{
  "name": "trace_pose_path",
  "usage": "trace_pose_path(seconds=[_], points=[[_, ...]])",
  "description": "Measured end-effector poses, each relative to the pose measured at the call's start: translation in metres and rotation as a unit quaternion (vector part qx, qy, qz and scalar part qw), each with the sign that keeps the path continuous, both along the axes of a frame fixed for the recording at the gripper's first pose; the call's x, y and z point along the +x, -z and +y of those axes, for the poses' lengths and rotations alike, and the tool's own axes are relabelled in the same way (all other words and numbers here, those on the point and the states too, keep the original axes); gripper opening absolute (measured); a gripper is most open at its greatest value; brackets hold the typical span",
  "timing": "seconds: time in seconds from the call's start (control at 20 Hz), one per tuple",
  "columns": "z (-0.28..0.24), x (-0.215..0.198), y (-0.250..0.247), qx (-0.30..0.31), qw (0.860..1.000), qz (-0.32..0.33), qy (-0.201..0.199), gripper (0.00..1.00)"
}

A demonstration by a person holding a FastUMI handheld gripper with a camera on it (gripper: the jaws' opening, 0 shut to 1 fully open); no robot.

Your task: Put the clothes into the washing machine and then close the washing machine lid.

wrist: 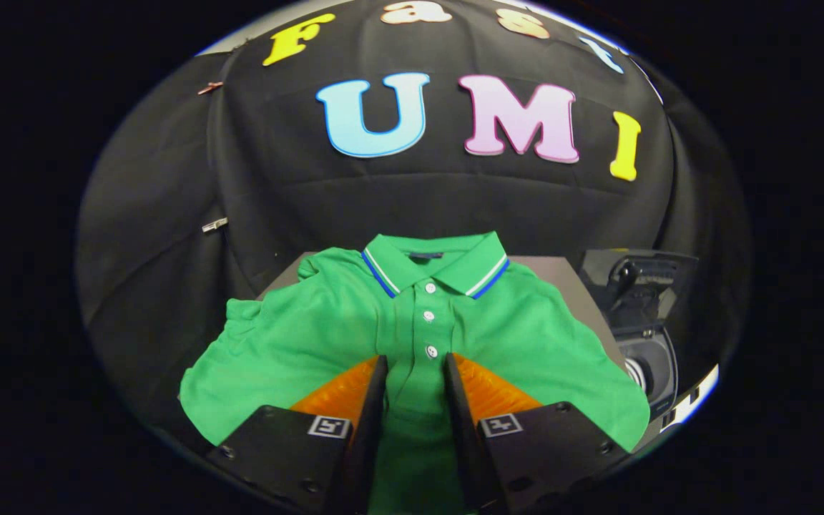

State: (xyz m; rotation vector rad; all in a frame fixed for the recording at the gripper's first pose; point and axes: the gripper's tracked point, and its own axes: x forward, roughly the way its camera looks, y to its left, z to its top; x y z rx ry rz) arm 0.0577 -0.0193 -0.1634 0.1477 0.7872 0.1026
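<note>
hand-held gripper (pixel 415 375) sits low over the shirt, fingers apart with a narrow gap, the button strip of the green polo shirt (pixel 355 329) running up between them. cloth shows in the gap but the fingers don't look pressed on it, so not gripped yet; can't tell if the tips touch the fabric. the lowest button is just ahead of the fingertips, two more buttons beyond, then the collar (pixel 435 263) with its striped edge.

shirt lies spread flat, front up, on a grey desk (pixel 562 275), sleeves hanging out past the desk edges on both sides. off to the right, beside the desk, is the washing machine (pixel 644 329), dark, with a round part facing this way; lid state hard to tell from here.

task looks barely begun: shirt not in the machine, lid step not done.

risks, my guess: closing on the flat button strip may pinch only the top layer, so the shirt could slip out on the lift. the spread sleeves could drag or snag on the desk edge, or hang over the machine opening and jam the lid. closing on a button could make the fingers skid off.
</note>
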Motion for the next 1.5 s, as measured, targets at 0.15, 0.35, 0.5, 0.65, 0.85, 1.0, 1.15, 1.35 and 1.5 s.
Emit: trace_pose_path(seconds=[0.15, 0.35, 0.5, 0.65, 0.85, 1.0, 1.15, 1.35, 1.5], points=[[0.0, 0.0, 0.002, 0.012, 0.999, 0.032, -0.015, 0.29], [-0.004, 0.001, -0.001, -0.002, 0.998, 0.047, -0.029, 0.3], [-0.013, -0.006, -0.004, -0.018, 0.998, 0.057, -0.036, 0.06], [-0.023, -0.008, -0.016, -0.01, 0.997, 0.047, -0.053, 0.06], [-0.059, -0.015, -0.017, -0.007, 0.998, 0.05, -0.045, 0.06], [-0.083, -0.004, -0.03, -0.017, 0.998, 0.031, -0.058, 0.06], [-0.099, 0.001, -0.034, -0.021, 0.995, 0.012, -0.1, 0.05], [-0.137, 0.011, -0.039, 0.007, 0.993, 0.021, -0.113, 0.05], [-0.183, 0.026, -0.039, 0.003, 0.992, 0.034, -0.12, 0.05]])
